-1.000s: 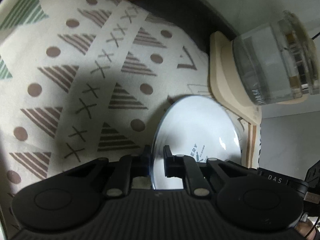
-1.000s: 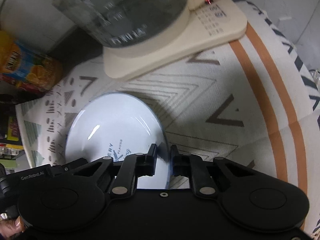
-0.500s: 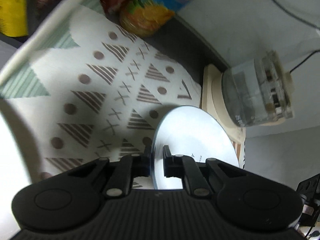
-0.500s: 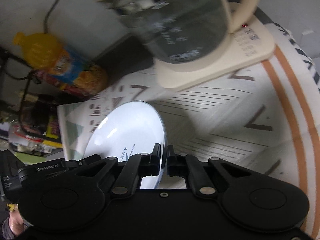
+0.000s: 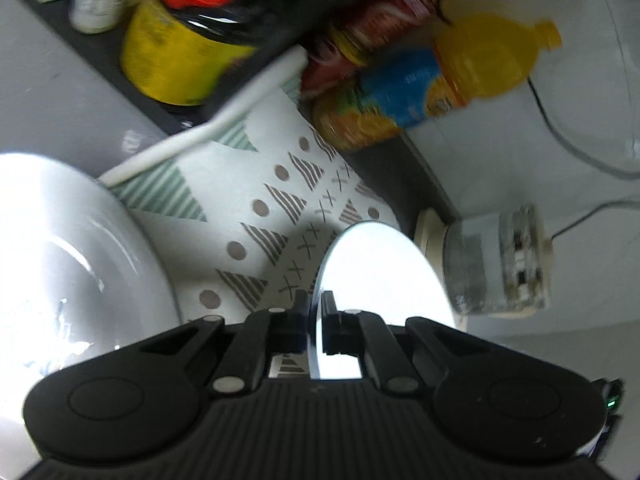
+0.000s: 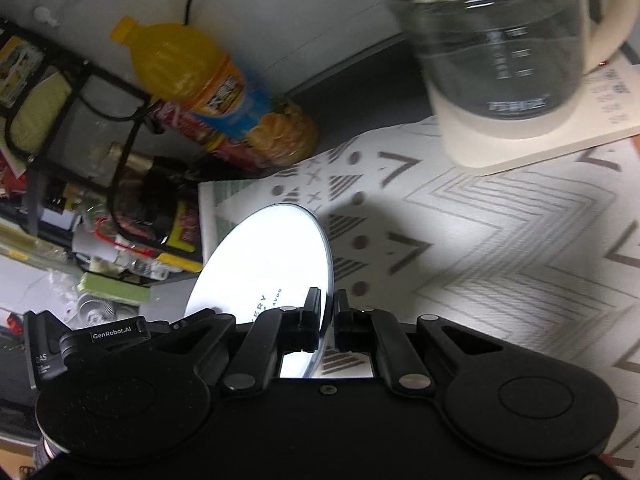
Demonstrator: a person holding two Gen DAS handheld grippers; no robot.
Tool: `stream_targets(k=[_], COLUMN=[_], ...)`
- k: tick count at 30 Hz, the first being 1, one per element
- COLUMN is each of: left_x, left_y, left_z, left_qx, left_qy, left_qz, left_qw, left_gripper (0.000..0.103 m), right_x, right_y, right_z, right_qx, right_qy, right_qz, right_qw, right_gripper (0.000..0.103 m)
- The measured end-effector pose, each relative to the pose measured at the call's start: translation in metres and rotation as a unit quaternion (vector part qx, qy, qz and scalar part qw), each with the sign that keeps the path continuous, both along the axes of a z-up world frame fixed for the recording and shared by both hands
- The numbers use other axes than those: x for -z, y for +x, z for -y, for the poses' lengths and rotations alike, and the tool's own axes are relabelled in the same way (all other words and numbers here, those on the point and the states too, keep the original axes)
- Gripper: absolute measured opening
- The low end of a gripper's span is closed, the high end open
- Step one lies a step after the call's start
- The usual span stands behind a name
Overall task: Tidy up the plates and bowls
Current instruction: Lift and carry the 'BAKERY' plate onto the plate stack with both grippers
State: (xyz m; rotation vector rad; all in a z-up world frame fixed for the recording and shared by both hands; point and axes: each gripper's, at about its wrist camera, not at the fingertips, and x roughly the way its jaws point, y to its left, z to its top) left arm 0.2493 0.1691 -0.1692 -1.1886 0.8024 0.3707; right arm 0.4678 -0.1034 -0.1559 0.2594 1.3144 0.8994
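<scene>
A small white plate (image 5: 380,276) with blue lettering is held up off the patterned mat by both grippers, one on each side of its rim. My left gripper (image 5: 315,304) is shut on its left edge. My right gripper (image 6: 327,300) is shut on its right edge, where the plate (image 6: 272,264) shows tilted. A larger white plate or bowl (image 5: 72,272) lies at the left in the left wrist view, brightly lit. The other gripper's black body (image 6: 100,340) shows at the lower left of the right wrist view.
A glass kettle (image 6: 504,52) on a cream base stands at the mat's far right. An orange juice bottle (image 6: 216,92) lies behind the mat by the wall. A black wire rack (image 6: 80,128) with packets and a yellow tin (image 5: 180,56) crowd the left.
Both grippers have lifted the small plate up and back from the mat. The kettle now looks farther off, and the bottle, rack and large white plate have come into view.
</scene>
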Motion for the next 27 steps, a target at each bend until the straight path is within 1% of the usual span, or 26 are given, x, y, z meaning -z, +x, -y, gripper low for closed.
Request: stream_targets(k=[4,9,13,17,27], left_x=[0.000,0.000,0.001,0.000,0.010], left_y=[-0.025,-0.051,-0.072,-0.091,-0.134], left_z=[-0.015,-0.026,-0.032,-0.037,-0.037], left_qx=[-0.032,-0.059,-0.080,-0.096,-0.135], left_qy=[-0.019,-0.023,-0.023,-0.016,-0.019], left_qz=[0.019,0.023,0.020,0.015,0.000], left_qw=[0.9991,0.9977,0.9963,0.9951,0.9907], left_gripper=[0.004,0.004,0.004,0.004,0.004], right_x=[0.003,0.005,0.008,0.008,0.009], right_y=[-0.006,-0.016,-0.025,-0.035,-0.062], right_z=[-0.012,-0.032,-0.047,-0.061,-0.091], right_qx=[-0.014,-0.038,-0.057,-0.081,-0.134], right_qy=[0.021,0.033,0.037,0.035,0.018], right_qz=[-0.020,-0.037,-0.049,-0.048,-0.035], right_qw=[0.999,0.998,0.996,0.995,0.990], right_gripper=[0.007,0.007,0.007,0.007,0.007])
